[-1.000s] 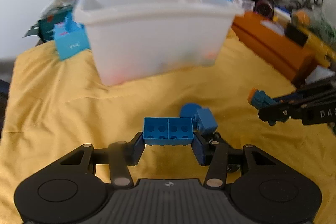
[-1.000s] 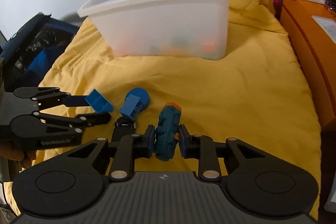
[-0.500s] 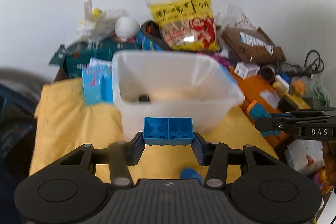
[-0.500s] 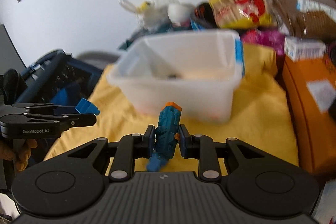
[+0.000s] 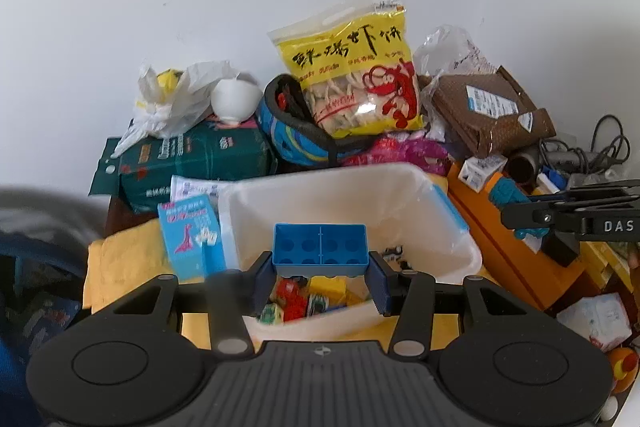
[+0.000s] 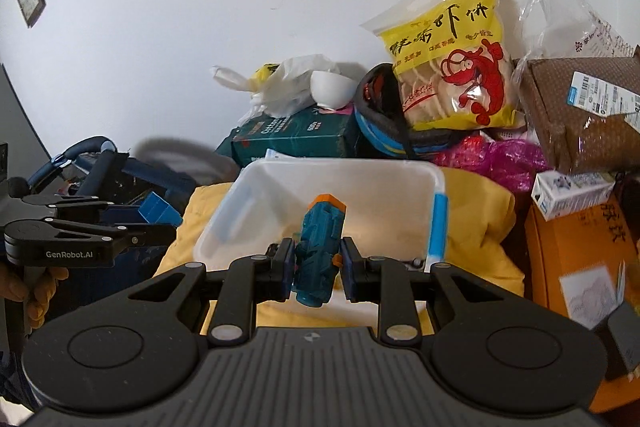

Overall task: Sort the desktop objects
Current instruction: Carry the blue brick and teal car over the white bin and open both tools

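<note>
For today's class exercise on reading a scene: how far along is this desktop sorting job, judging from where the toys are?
Done: several small toys already lie in the white bin. In hand: the left gripper is shut on a blue brick in front of the bin, and the right gripper is shut on a teal toy, also near it. Left: releasing both into the bin. Whether more toys lie on the yellow cloth is hidden.

My left tool (image 5: 320,281) is matte black, with a ribbed grey-black hood, two round discs either side, silver pivot screws on its linkage arms and dark blue ribbed pads (image 5: 380,285). My right tool (image 6: 316,269) is built the same way. Seen side-on from the right camera, the left one carries white "GenRobot.AI" lettering, with bare fingers (image 6: 38,291) wrapped round its handle; from the left camera, the right one shows "DAS".
</note>
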